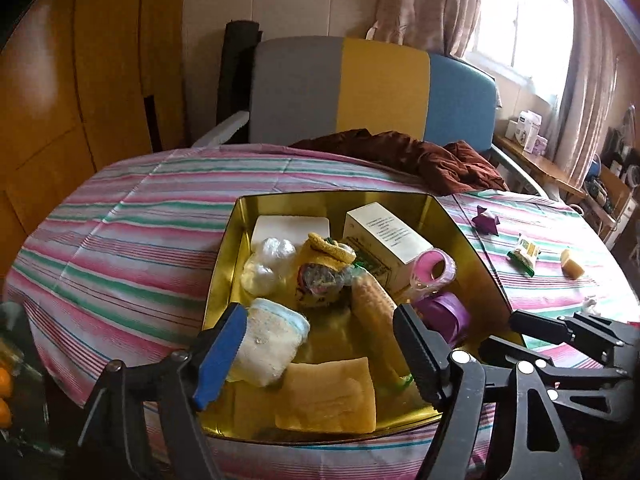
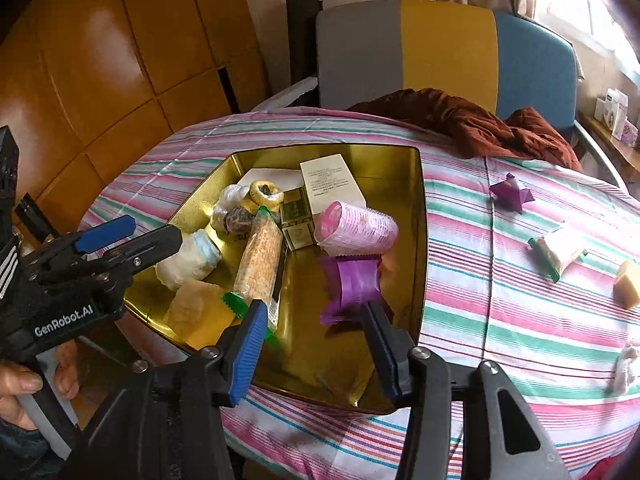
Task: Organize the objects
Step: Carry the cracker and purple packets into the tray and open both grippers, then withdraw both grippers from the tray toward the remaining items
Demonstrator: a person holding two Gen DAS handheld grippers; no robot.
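Gathering loose bits into the gold tin (image 2: pixel 420 216) looks like the job in hand, and most of it seems done; the tin sits on the striped counter (image 2: pixel 520 312) and already holds a white box (image 2: pixel 332 184), a pink hair roller (image 2: pixel 356 228), a purple wrapper (image 2: pixel 352 284), a long corn-patterned packet (image 2: pixel 260 260), a yellow sponge (image 1: pixel 328 396) and a rolled white cloth (image 1: pixel 268 344).

Both tools hover over the near edge of the tin; the left tongs (image 1: pixel 320 352) stand wide apart with nothing between them, the rolled cloth lying just beside the blue finger (image 1: pixel 220 356); the right tongs (image 2: pixel 316 344) are likewise apart and empty, above the purple wrapper.

Still out on the counter, at roughly two to three o'clock from the tin in the right wrist view, lie a purple star-shaped wrapper (image 2: pixel 512 194), a green-edged sweet packet (image 2: pixel 558 252), a tan block (image 2: pixel 628 284) and a small white scrap (image 2: pixel 626 364); a brown garment (image 2: pixel 480 124) is heaped at twelve o'clock.

A sensible next step would be sending the right tongs to the nearest stray; approaching low, closing across the narrow side, lifting clear of the tin wall and releasing into the bare patch at about five o'clock inside it, so nothing topples the leaning packet.
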